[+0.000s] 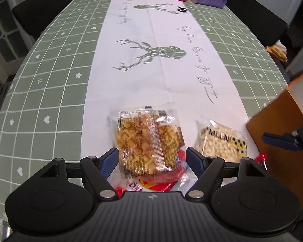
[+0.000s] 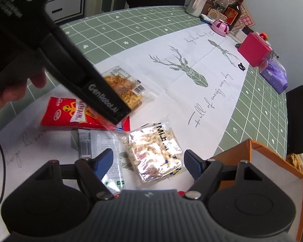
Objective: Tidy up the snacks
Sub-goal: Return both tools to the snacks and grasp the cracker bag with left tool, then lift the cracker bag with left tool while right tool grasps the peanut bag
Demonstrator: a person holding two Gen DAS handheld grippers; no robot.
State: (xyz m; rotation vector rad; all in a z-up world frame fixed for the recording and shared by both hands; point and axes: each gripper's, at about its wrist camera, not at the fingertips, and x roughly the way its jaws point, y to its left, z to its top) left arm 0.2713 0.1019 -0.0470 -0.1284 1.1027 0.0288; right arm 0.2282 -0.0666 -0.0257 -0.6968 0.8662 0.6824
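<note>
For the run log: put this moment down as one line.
left gripper: open, around waffle pack, no grip | right gripper: open, over rice-puff pack | orange box: beside snacks

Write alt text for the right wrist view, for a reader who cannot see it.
The right gripper hangs open over a clear-wrapped puffed rice cake on a deer-print tablecloth. The left gripper's black body crosses the upper left above a red snack packet and a waffle packet; an orange box sits at right.
</note>
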